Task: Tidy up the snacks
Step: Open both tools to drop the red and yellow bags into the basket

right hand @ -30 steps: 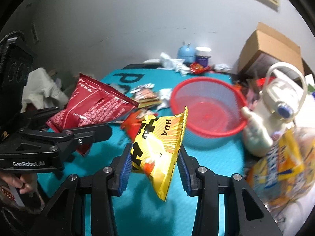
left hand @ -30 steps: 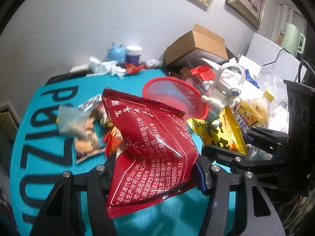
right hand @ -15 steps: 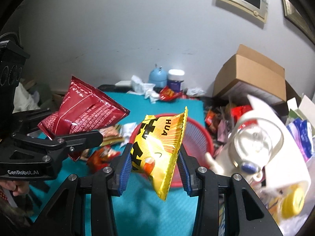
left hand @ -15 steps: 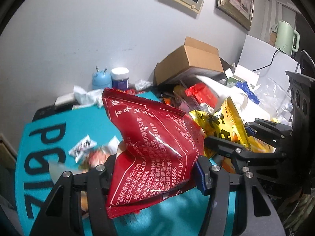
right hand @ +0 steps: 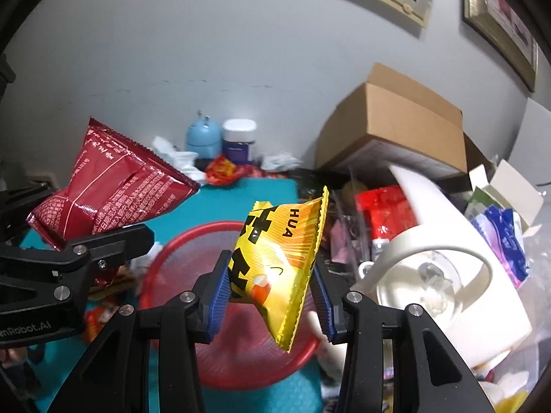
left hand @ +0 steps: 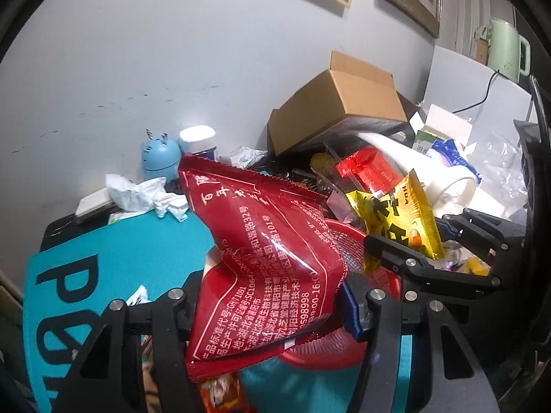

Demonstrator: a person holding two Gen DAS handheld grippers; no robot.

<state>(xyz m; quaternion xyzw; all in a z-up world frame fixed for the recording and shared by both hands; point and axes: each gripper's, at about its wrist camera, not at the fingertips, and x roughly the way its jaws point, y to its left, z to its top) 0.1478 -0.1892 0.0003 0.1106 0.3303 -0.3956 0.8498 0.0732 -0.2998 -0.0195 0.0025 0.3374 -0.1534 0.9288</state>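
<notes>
The left hand-held gripper [left hand: 265,313] is clamped on a red snack bag [left hand: 261,268] printed with white Chinese text; the bag stands up between its pads, crumpled at the waist, its serrated top edge tilted toward the wall. The right hand-held gripper [right hand: 272,296] is clamped on a yellow snack bag [right hand: 280,265] marked "HUA" in black, which leans to the right with its lower corner hanging below the blue pads. Both bags are held in the air above a red mesh basket [right hand: 186,268] that sits on the teal mat [right hand: 224,203] covering the counter; in the left wrist view the basket's rim [left hand: 347,230] shows between the two bags, with the yellow bag [left hand: 396,220] just right of the red one. In the right wrist view the red bag [right hand: 110,189] sits up and to the left, above the left gripper's black fingers [right hand: 113,244]. More small snack packets [right hand: 103,313] lie on the mat left of the basket. At the back, against the wall, stand a pale blue round container [right hand: 203,136] and a white-lidded jar [right hand: 239,137], with crumpled white paper [left hand: 137,192] nearby. A cardboard box [right hand: 396,127] sits to the right, and a large white jug with a loop handle [right hand: 440,275] stands just right of the basket.
</notes>
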